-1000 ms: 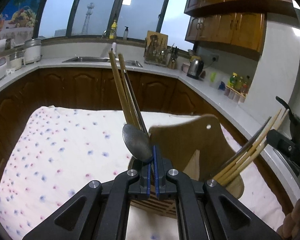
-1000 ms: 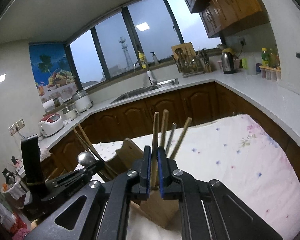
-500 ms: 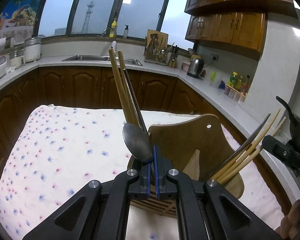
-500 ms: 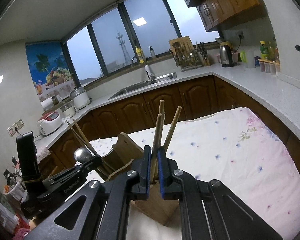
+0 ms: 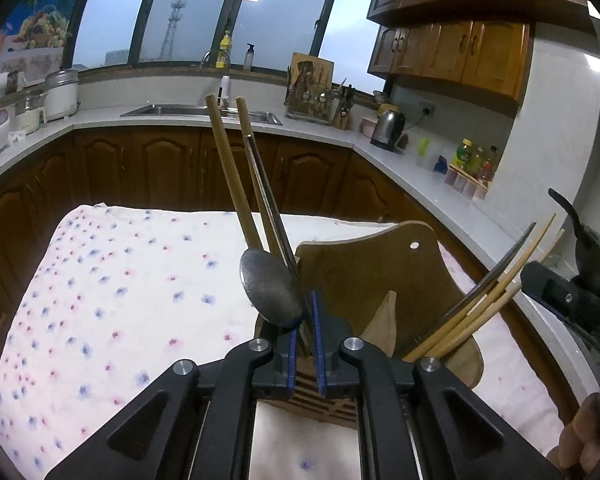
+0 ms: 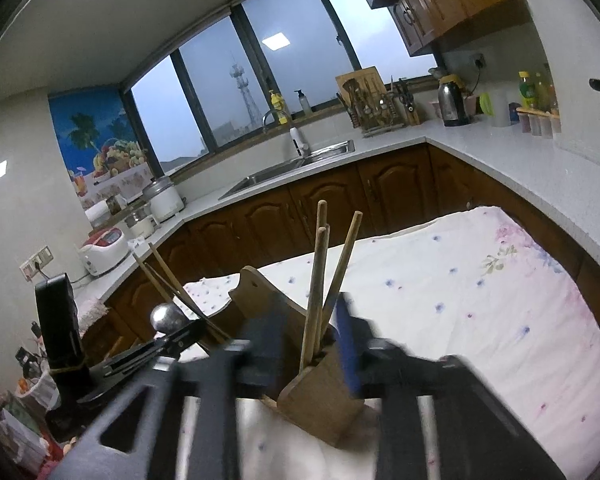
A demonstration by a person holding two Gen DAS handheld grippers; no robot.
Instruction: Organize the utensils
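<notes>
A wooden utensil holder (image 5: 380,280) (image 6: 320,396) stands on the floral tablecloth (image 5: 120,300). A metal spoon (image 5: 270,292), bowl up, and dark wooden chopsticks (image 5: 228,168) stand in its near slot. My left gripper (image 5: 303,320) is opening, and its blue pads stand a little off the handles between them. Light chopsticks (image 5: 480,312) (image 6: 320,280) lean in the holder's other compartment. My right gripper (image 6: 312,332), blurred, is opening wide around them without touching. The right wrist view also shows the left gripper (image 6: 180,336) and the spoon (image 6: 166,316).
Dark wooden cabinets and a pale counter wrap around the table, with a sink (image 5: 204,110), a utensil rack (image 5: 310,96), a kettle (image 5: 388,130) and rice cookers (image 6: 104,248). A person's hand (image 5: 580,448) shows at the lower right of the left wrist view.
Both grippers have parted their jaws. The right one let go of the light chopsticks and spread wide. The left one eased slightly off the spoon and dark chopsticks.
</notes>
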